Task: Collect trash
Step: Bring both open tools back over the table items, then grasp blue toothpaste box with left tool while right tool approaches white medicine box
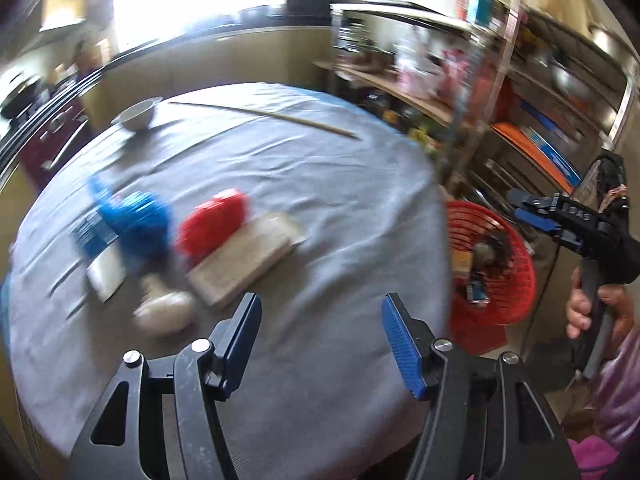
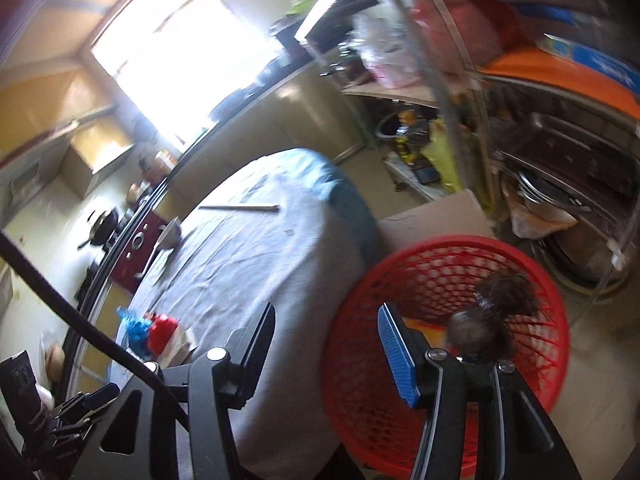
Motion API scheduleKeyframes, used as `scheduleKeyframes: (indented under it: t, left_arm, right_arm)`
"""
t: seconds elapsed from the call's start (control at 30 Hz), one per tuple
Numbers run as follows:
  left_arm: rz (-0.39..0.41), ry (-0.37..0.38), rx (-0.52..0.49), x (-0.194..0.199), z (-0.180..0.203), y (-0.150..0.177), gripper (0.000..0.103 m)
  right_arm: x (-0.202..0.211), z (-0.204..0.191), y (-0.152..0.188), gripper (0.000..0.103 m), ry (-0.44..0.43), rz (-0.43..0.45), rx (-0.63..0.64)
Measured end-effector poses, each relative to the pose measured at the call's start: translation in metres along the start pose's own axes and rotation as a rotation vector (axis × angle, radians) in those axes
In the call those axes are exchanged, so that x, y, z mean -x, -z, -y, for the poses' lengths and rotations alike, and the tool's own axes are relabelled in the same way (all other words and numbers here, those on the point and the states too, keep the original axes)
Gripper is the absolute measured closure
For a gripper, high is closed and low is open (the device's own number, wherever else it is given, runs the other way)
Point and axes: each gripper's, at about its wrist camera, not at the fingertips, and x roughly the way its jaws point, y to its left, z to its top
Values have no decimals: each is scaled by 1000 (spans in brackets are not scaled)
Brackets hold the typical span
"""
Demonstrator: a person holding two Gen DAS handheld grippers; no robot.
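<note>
On the grey-clothed round table (image 1: 320,184) lie a blue crumpled wrapper (image 1: 138,220), a red wrapper (image 1: 216,220), a flat beige packet (image 1: 248,256), a white-and-blue carton (image 1: 100,256) and a whitish lump (image 1: 164,310). My left gripper (image 1: 320,340) hovers over the table's near edge, open, with nothing between its fingers. Beside the table on the floor stands a red mesh basket (image 2: 404,280) holding a dark blurred piece of trash (image 2: 492,320) and some packets. My right gripper (image 2: 326,348) is above the gap between table and basket, open and empty. It also shows held in a hand (image 1: 532,212).
A white bowl (image 1: 138,116) and a long thin stick (image 1: 264,118) lie at the table's far side. Metal shelving (image 1: 520,100) packed with goods stands behind the basket. A stove with a pan (image 2: 104,228) runs along the left counter. A cardboard sheet (image 2: 432,216) leans behind the basket.
</note>
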Motion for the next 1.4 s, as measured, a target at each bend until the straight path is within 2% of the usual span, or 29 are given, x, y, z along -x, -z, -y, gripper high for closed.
scheduleKeyframes:
  t: [0.2,0.37,0.77,0.9,1.1,1.17,1.27,1.4]
  left_arm:
    - [20,-65,169,16,-70,27,39]
    - [29,-98,300,23,-116,52,39]
    - [42,-85,380,26,-153,72,38]
    - [25,-80,399,19,-161,74,38]
    - [31,-93,416,15,-179,57,38]
    - [43,-92,426,14,-186,43,37]
    - [63,-100,423,8,-194,19,31]
    - [58,-131,436,-11,-207,-12,30]
  right_arm:
    - [-7,-56,5,45,-20,-23,98]
    - [-24,-100,18,45,-43,-80,177]
    - [-77,-187,56,45,-153,-256,268]
    - [-90,-197,67,45,-160,-301,295]
    - [-108,-197,72,45,-157,-345,286]
    - [-112,-196,73,45,-154,-353,284]
    - [-119,-192,75,45,-161,-366,271]
    - [-123,-189,75,45,-167,-367,264]
